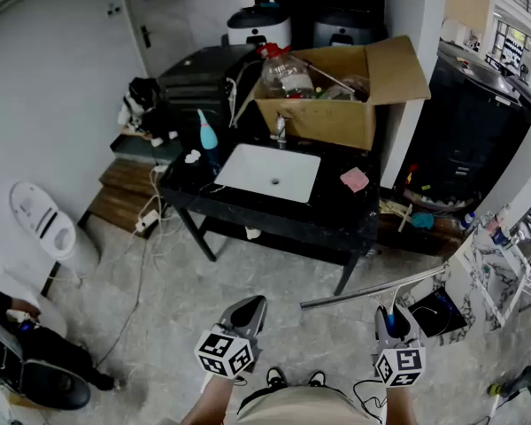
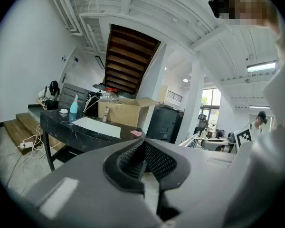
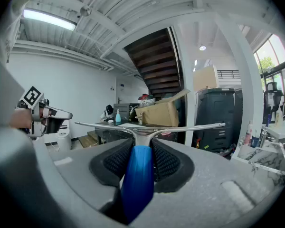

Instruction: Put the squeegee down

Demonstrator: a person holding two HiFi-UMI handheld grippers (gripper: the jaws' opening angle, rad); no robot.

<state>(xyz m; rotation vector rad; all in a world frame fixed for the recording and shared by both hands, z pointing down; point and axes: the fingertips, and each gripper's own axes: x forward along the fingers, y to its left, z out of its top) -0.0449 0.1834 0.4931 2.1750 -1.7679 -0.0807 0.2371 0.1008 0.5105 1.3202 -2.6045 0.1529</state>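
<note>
Squeegee (image 3: pixel 138 179) is sitting clamped by its blue handle between the right gripper's (image 3: pixel 141 144) jaws, its metal blade bar spreading crosswise just beyond their tips. The left gripper's (image 2: pixel 143 148) jaws are resting together, nothing between them. Carrying is in hand. Next is probably reaching the black desk (image 1: pixel 336 215) well ahead of the jaws, lowering, then opening.
</note>
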